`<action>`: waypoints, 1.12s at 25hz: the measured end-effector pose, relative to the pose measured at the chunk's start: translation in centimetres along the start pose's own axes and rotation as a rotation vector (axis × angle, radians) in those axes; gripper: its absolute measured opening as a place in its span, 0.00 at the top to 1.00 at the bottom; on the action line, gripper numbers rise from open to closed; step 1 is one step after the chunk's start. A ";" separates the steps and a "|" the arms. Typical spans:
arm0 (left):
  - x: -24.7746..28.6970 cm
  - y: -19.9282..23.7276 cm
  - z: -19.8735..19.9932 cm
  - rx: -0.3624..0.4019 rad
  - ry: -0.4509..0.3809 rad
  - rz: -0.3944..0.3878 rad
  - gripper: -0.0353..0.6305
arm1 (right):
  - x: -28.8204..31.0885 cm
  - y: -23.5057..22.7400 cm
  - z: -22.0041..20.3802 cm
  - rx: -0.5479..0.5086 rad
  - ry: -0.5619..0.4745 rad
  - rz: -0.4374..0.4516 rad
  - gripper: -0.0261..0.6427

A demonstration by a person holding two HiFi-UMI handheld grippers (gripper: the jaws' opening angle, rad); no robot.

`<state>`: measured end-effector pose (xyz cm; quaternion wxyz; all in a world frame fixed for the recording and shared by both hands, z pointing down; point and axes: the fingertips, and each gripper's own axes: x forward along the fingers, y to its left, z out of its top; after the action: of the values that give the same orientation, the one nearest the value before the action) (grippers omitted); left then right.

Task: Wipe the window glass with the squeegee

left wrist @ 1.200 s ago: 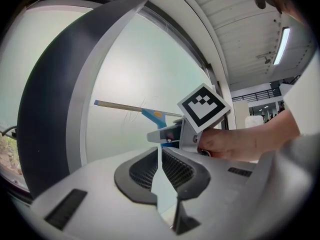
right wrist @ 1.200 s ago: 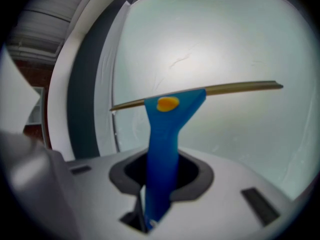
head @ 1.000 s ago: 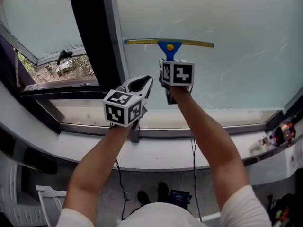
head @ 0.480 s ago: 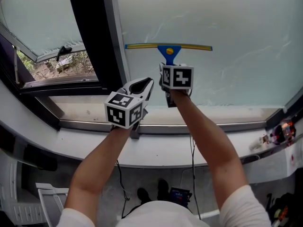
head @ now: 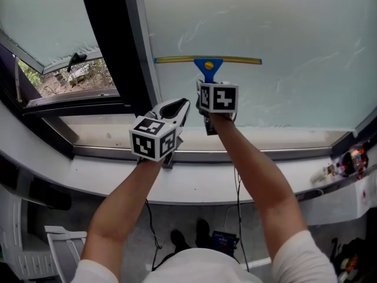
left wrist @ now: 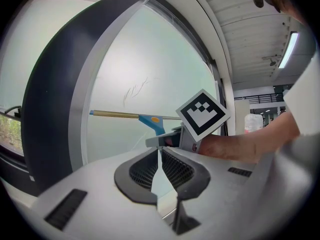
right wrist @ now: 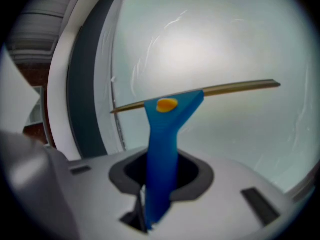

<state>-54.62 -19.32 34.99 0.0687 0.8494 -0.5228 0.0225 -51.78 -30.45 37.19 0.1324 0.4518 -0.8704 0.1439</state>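
Head view looking steeply down, both gripper views close, facing window glass (head: pixel 294 28) (all share squeegee (head: pixel 208 62))

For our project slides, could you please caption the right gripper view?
The right tool grips the blue squeegee by its handle, blade laid across the window glass.

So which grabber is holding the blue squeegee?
The right gripper. Its jaws are shut on the squeegee handle, while the left gripper is shut with nothing between its jaws.

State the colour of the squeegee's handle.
The handle is blue, clearest in the right gripper view.
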 end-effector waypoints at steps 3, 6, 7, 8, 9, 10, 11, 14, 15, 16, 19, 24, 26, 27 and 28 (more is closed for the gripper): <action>0.1 0.1 -0.5 -0.006 0.006 0.003 0.88 | 0.2 0.0 -0.6 0.002 0.010 0.002 0.79; 0.1 0.2 -1.0 -0.013 0.010 0.005 0.88 | 0.5 -0.1 -1.1 0.002 0.014 0.000 0.79; 0.2 0.3 -1.2 -0.016 0.012 0.006 0.88 | 0.5 -0.1 -1.2 0.002 0.015 0.000 0.79; 0.2 0.3 -1.4 -0.020 0.014 0.007 0.88 | 0.6 -0.1 -1.4 0.003 0.016 0.000 0.79; 0.2 0.3 -1.6 -0.023 0.016 0.008 0.88 | 0.6 -0.1 -1.5 0.004 0.017 -0.001 0.79; 0.2 0.4 -1.8 -0.026 0.019 0.008 0.88 | 0.7 -0.1 -1.6 0.005 0.019 -0.002 0.79; 0.2 0.4 -2.0 -0.028 0.020 0.008 0.88 | 0.7 -0.1 -1.8 0.006 0.021 -0.002 0.79; 0.4 0.6 -2.4 -0.034 0.026 0.010 0.88 | 1.0 -0.1 -2.2 0.012 0.028 0.000 0.79; 0.4 0.7 -2.6 -0.037 0.027 0.010 0.88 | 1.1 -0.1 -2.4 0.014 0.030 0.001 0.79; 0.5 0.7 -2.8 -0.039 0.029 0.010 0.88 | 1.2 -0.1 -2.6 0.014 0.033 0.002 0.79; 0.5 1.0 -3.2 -0.045 0.034 0.012 0.88 | 1.5 -0.1 -3.3 0.018 0.042 0.003 0.79; 0.7 1.1 -4.0 -0.055 0.043 0.012 0.88 | 1.9 -0.2 -4.5 0.020 0.059 0.003 0.79; 0.7 1.1 -4.4 -0.059 0.047 0.011 0.88 | 1.9 -0.2 -5.0 0.018 0.065 0.004 0.79; 0.7 1.1 -4.6 -0.061 0.049 0.012 0.88 | 2.0 -0.2 -5.2 0.018 0.067 0.005 0.79; 0.7 1.2 -4.8 -0.064 0.050 0.012 0.88 | 2.1 -0.2 -5.5 0.019 0.070 0.007 0.79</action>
<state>-55.19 -19.76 39.89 0.1089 0.8427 -0.5265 0.0276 -52.23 -30.03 43.07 0.1581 0.4449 -0.8653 0.1685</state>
